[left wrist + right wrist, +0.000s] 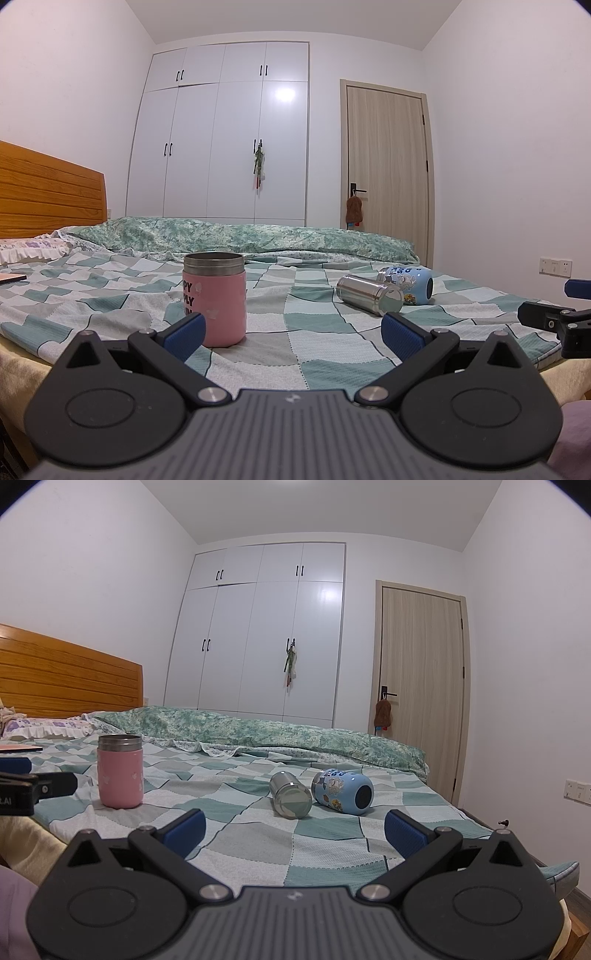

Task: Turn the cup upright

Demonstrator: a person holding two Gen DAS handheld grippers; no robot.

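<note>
On the bed [314, 332] with checked sheet: pink cup [215, 300] stands upright, left of the steel cup [290, 794]. Steel cup lies on its side, touching the blue cartoon cup [342, 792] just right of it, also tipped. Left tool [293, 332] and right tool [295, 830] both spread wide, gripping nothing.

Evenly bright under overhead room light, glaring off the white wardrobe doors [284, 95], sharp throughout, with fisheye bending and dark corner vignetting.
</note>
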